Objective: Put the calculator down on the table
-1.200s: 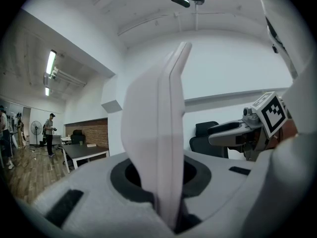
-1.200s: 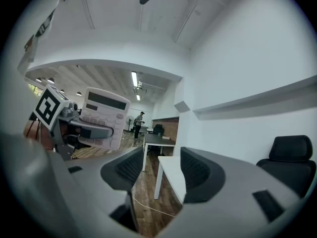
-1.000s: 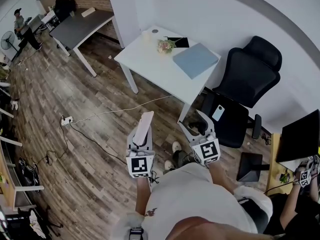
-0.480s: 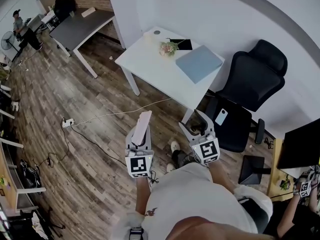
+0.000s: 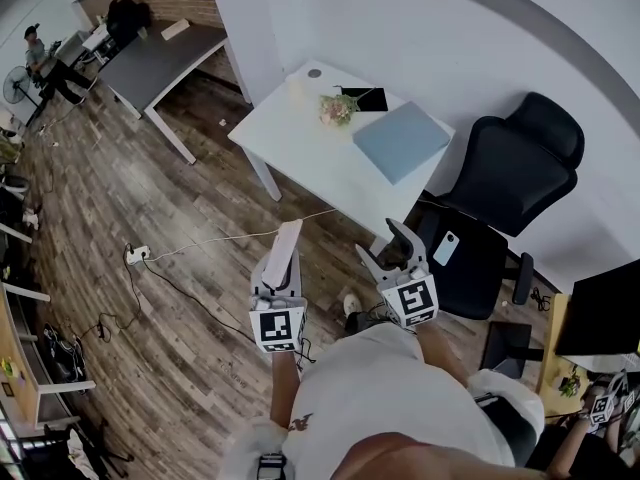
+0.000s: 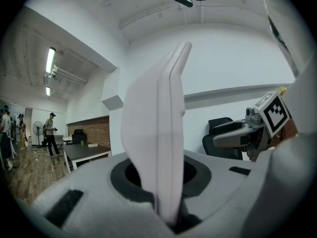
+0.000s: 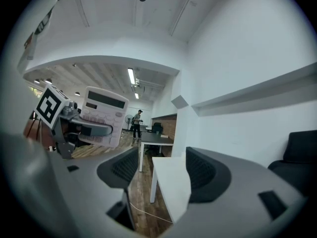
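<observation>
Two hand-held grippers are pointing level toward a white rectangular table (image 5: 310, 158) that is standing far from the person on brown plank flooring (image 5: 130, 198). The table top is looking smooth and matte. It is carrying a flat grey-blue folder (image 5: 402, 140), a small flower bunch (image 5: 338, 108) and a flat black item (image 5: 365, 95) at its far edge. A black padded office chair (image 5: 515, 168) is sitting right of the table, with a pale phone (image 5: 447, 249) lying on its seat. The calculator (image 5: 286, 246) is a slim pale plastic slab, its dark display strip and rows of keys showing in the right gripper view. It is not on the table; it is being carried in the air near the person, standing on edge. Compared with a second ago, the table and chair are sitting slightly further right in the head view, while both grippers are keeping the same pose. The left gripper (image 5: 281, 273) is staying nearly closed, its jaws clamped on the calculator's lower end. The right gripper (image 5: 385, 244) is holding its jaws wide apart with nothing between them, only the table showing through the gap.
</observation>
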A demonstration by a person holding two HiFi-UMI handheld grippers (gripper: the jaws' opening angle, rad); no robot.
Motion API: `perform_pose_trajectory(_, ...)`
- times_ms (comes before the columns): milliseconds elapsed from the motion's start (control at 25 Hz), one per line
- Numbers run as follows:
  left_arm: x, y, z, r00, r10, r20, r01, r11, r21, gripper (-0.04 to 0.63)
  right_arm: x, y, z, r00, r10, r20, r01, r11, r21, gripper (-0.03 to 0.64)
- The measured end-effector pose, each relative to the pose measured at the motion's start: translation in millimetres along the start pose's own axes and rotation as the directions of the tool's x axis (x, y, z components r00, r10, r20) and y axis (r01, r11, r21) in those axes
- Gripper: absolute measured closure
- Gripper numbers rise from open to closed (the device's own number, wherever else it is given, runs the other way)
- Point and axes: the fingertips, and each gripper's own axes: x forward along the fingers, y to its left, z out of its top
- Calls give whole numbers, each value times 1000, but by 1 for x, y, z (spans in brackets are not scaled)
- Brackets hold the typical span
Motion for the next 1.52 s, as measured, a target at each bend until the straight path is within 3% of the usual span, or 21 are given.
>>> perform_pose_trajectory(720,83,8,9,999,48,-22,-48,999,20,522,64,-66,-5,998,62,0,-62,998,15,324)
perform_pose_trajectory(1520,150,52,-8,996,70,-47,-70,998,-2,522,149,-92,-16,995,89,-42,-89,996,12,333)
